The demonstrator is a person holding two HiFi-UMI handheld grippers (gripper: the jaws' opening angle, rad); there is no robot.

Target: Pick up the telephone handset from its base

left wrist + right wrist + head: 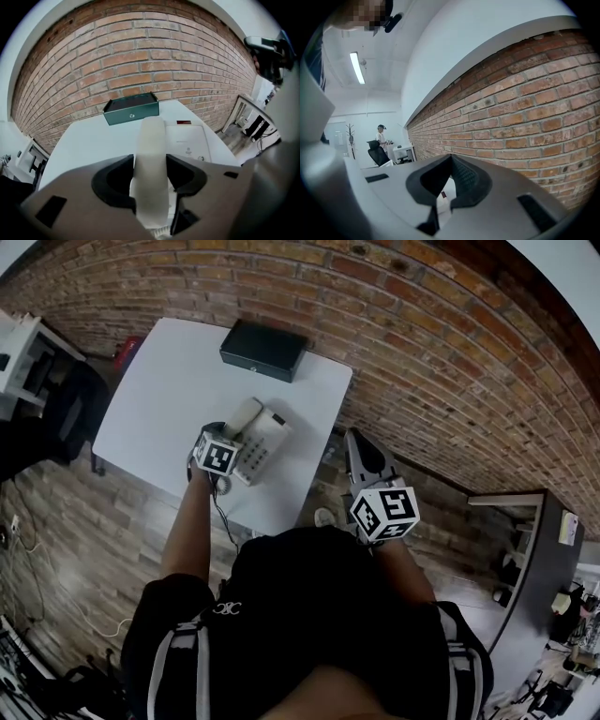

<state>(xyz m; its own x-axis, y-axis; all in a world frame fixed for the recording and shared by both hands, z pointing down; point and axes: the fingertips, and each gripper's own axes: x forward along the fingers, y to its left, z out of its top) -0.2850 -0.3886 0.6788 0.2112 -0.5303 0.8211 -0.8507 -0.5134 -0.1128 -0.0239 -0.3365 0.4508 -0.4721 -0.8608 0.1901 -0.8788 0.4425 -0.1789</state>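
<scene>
While the head view looks steeply down, a white surface (159,381) shows a black box (263,350) at its far edge, close to the brick wall (422,352). A pale telephone sits near the front edge, with the handset (242,416) lying along the left side of its base (265,448). The left claw (234,435) reaches onto the near end of the handset. The right claw (356,442) hangs off to the right of the surface, over the floor (56,521) and well apart from the telephone. From the left gripper view, that claw is clenched on the handset, one jaw pressed to each side of it, with the base just to the right and the box beyond, against the wall. From the right gripper view, the jaws meet at their tips with nothing held, and they point along the wall. Far off, a person (382,133) stands by a black office chair (377,152).
</scene>
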